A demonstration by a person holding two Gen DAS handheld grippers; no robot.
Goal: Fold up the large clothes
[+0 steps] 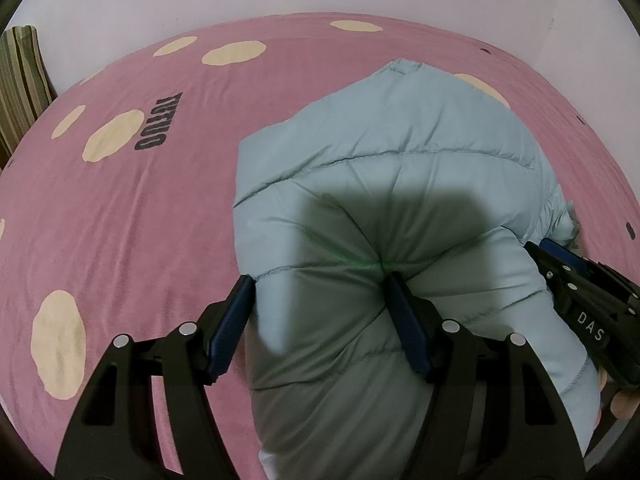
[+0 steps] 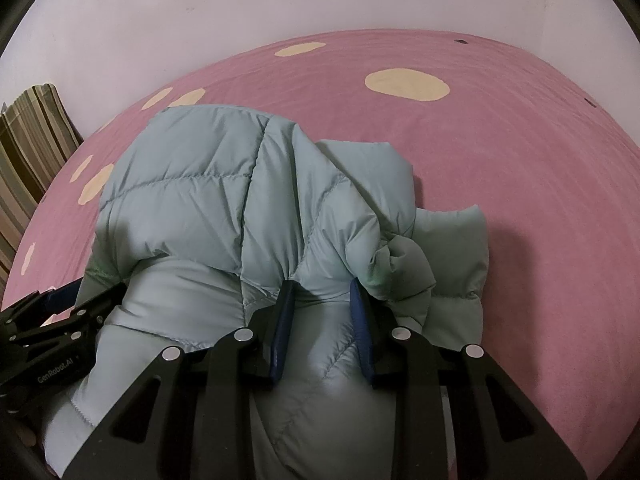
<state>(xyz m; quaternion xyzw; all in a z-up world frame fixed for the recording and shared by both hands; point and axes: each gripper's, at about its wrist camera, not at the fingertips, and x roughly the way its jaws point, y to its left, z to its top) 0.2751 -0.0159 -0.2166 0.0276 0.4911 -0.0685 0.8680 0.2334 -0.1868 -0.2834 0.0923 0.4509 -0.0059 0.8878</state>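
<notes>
The jacket (image 1: 400, 184), a pale blue-green quilted puffer, lies bunched on the pink bedsheet (image 1: 120, 220) and fills the centre and lower right of the left wrist view; in the right wrist view it takes up the centre and lower left. We see stitched seams running across its padded panels, and a loose flap sticking out toward the right in the right wrist view.

Our left gripper (image 1: 320, 312) stands at the bottom of its frame with its blue pads set fairly wide, and a thick roll of the jacket bulges between them. The fabric puckers at the right-hand pad, so we read the pads as pressing on the jacket. Our right gripper (image 2: 324, 312) sits at the bottom centre of its view, jaws much narrower, pinching a gathered fold of the jacket whose creases fan out from the pads. Each gripper also shows at the edge of the other's view: the right one at the lower right, the left one at the lower left.

The sheet bears cream spots (image 1: 114, 136) and dark lettering (image 1: 158, 122) in the left half of the left wrist view. A striped pillow (image 2: 28, 140) leans at the left edge, against a pale wall (image 2: 280, 0) filling the top of both frames.
</notes>
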